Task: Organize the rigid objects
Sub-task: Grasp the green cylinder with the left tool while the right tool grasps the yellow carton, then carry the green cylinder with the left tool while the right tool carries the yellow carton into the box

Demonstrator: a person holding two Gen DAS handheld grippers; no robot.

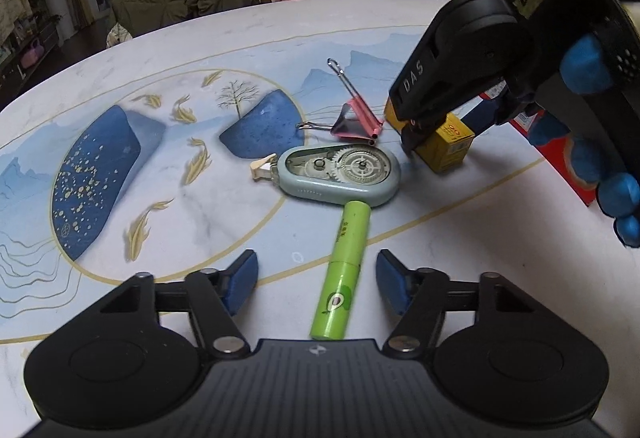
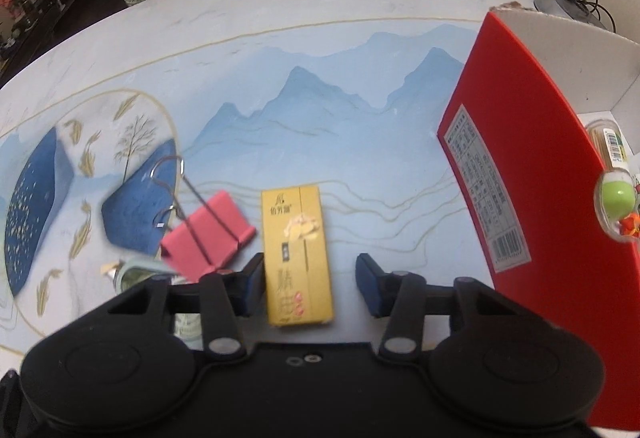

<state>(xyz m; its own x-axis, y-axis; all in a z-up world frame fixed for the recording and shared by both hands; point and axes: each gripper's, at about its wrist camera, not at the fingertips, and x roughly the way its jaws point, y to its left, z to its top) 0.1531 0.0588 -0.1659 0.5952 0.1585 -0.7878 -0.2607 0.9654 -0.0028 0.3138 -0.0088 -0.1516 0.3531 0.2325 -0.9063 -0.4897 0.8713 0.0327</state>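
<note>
Spreading under everything is one round table (image 1: 360, 25), its top printed with blue mountains, gold fish and a bare tree. One red box (image 2: 532, 173) stands open at its right side; the white label on its wall carries small print and a barcode, too fine to read. Inside it lie a toothpick jar with a barcode sticker and a clear piece with a green ball.

Two grippers work over the table. The right gripper (image 2: 310, 284), marked "DAS" on its black body in the left view, is held by a hand in a blue-tipped glove (image 1: 588, 85); a yellow tag above it bears handwriting that I cannot make out. Its jaws stand partly open around one yellow carton (image 2: 298, 258), which lies flat near the red box. Its left pad touches the carton's side and its right pad (image 2: 370, 284) stands clear, so the carton is not yet clamped. Gold Chinese characters run down the carton's face.

The left gripper (image 1: 316, 278) hangs with jaws about half open astride one green tube (image 1: 344, 274), neither blue pad touching it. The tube lies on the table with Chinese print along its side and a small apple picture near its lower end.

One pale green correction tape (image 1: 340, 173), its gears showing, lies touching the tube's far end. One pink binder clip (image 1: 360, 117) lies just beyond it, wire handles spread.
</note>
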